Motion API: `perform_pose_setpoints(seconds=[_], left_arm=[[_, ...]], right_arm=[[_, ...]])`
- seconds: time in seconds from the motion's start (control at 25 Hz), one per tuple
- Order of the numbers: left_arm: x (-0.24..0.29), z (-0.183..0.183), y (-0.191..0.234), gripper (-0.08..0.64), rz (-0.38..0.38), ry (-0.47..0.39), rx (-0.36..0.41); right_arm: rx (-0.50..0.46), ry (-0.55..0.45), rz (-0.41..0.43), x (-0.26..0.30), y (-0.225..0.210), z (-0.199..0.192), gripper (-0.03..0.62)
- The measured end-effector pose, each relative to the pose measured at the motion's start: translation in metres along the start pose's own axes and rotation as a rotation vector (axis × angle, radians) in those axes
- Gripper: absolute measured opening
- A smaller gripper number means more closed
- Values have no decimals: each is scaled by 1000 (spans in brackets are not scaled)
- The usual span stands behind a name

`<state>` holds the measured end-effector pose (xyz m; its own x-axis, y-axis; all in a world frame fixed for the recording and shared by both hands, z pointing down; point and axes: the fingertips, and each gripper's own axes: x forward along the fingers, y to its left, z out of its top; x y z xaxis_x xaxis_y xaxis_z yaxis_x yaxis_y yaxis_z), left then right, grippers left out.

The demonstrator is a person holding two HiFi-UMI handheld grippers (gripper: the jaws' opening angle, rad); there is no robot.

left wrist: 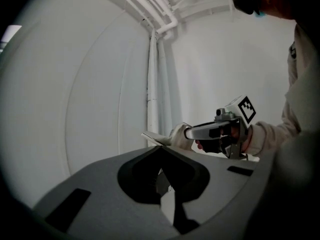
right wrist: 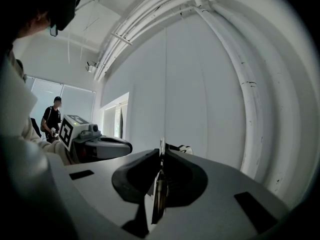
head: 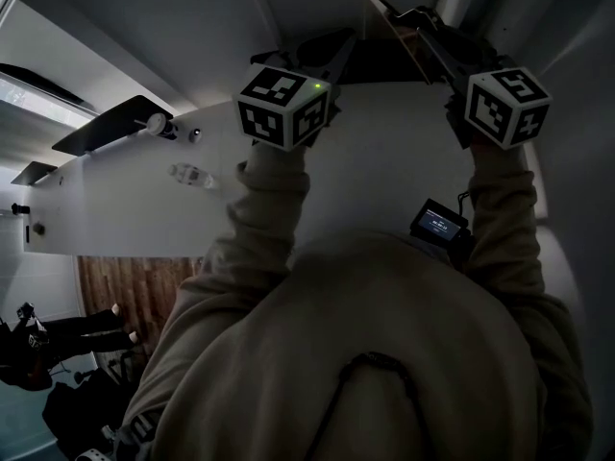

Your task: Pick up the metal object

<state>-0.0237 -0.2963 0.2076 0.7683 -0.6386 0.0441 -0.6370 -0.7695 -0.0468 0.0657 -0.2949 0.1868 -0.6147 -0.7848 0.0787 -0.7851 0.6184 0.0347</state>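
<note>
Fingers of the right gripper (right wrist: 161, 160) clamp a thin metal plate (right wrist: 162, 145); the narrow hold may slip. Those of the left gripper (left wrist: 161, 151) are together, empty.

Your sleeves (head: 269, 214) are pale beige. The left cube (head: 282, 105) and right cube (head: 506, 102) carry black-and-white square markers; a green light (head: 316, 87) dots the left. The metal object (right wrist: 161, 151) is pale grey, the wall (right wrist: 200, 84) and pipes (right wrist: 252, 114) white.
</note>
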Motion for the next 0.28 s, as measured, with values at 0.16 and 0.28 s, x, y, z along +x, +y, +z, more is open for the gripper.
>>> perform_pose_setpoints(seconds=[0.16,0.28], left_arm=[[2,5,-6,-5,6,-11,17],[2,9,-10,-5,-8,-27,20]], right_arm=[[-7,1,-4,-2,3,2,43],[-8,7,-7,-4,6,2,43]])
